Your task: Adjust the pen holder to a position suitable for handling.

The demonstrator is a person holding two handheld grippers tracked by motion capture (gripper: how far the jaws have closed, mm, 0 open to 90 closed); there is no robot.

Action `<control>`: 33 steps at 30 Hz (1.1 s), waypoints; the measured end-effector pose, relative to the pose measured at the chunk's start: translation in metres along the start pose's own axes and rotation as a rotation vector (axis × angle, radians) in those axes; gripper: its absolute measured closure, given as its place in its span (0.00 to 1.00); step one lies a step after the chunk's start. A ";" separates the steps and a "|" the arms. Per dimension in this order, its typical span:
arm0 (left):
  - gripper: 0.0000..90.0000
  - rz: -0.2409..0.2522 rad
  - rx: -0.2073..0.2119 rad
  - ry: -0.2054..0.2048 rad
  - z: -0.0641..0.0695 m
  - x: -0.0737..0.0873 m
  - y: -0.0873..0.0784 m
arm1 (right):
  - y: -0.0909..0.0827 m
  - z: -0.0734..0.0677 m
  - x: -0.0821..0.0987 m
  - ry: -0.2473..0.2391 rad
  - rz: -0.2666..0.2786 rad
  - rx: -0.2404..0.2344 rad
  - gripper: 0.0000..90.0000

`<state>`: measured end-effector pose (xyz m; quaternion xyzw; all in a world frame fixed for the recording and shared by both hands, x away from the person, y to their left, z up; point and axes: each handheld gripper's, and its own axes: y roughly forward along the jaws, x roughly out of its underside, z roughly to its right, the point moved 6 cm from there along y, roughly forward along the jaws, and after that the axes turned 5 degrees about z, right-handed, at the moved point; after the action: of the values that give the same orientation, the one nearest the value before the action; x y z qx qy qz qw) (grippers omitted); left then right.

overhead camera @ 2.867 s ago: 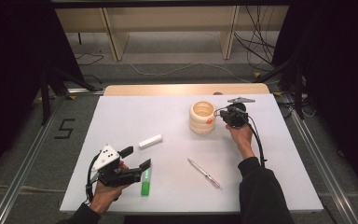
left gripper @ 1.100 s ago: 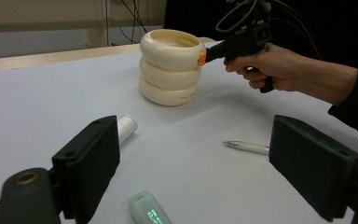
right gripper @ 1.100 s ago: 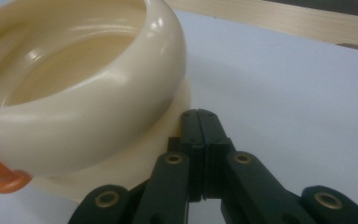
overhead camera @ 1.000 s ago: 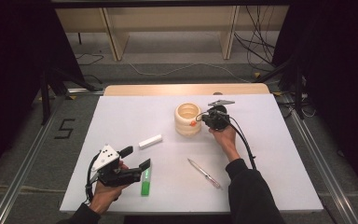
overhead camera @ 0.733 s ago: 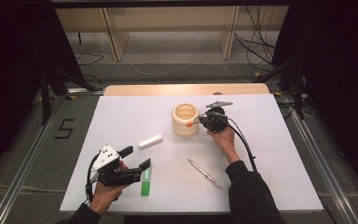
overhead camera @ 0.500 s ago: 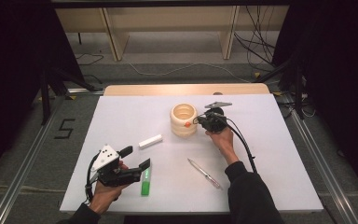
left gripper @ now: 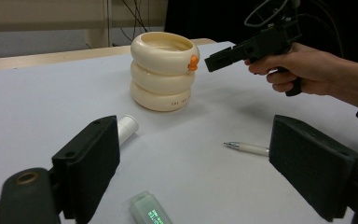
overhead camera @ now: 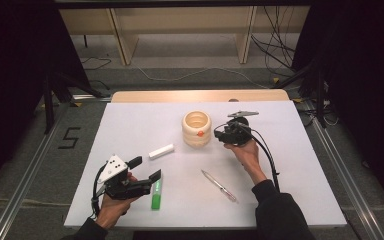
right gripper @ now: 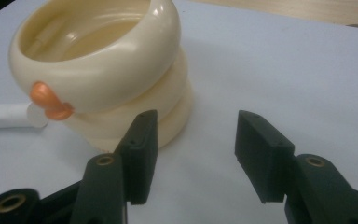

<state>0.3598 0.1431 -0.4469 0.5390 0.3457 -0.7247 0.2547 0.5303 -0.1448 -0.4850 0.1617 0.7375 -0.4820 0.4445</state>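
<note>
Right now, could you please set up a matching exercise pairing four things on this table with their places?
1. cream ringed plastic pot
2. green rectangular marker
3. white cylinder
4. silver pen

A. beside the left gripper
B. below the right hand
C. just left of the right gripper
D. lower left of the pot

Pairs: 1-C, 2-A, 3-D, 4-B

Obstacles on the counter: a cream ringed holder at centre, with the right hand-held gripper just beside it, jaws apart. A white tube, a green marker and a pen lie near the front. The far left and right of the counter offer open passage.
</note>
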 end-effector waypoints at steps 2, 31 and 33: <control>0.18 0.000 -0.001 -0.002 0.000 0.000 0.000 | -0.004 0.000 0.000 0.003 -0.001 -0.005 0.52; 0.18 0.000 -0.001 -0.003 -0.001 0.000 0.000 | -0.057 -0.044 0.012 -0.076 -0.062 -0.166 0.33; 0.18 0.002 0.000 -0.002 -0.001 -0.001 -0.001 | -0.059 -0.046 0.013 -0.076 -0.059 -0.180 0.32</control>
<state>0.3599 0.1445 -0.4462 0.5384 0.3451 -0.7250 0.2558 0.4612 -0.1360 -0.4555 0.0812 0.7649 -0.4324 0.4704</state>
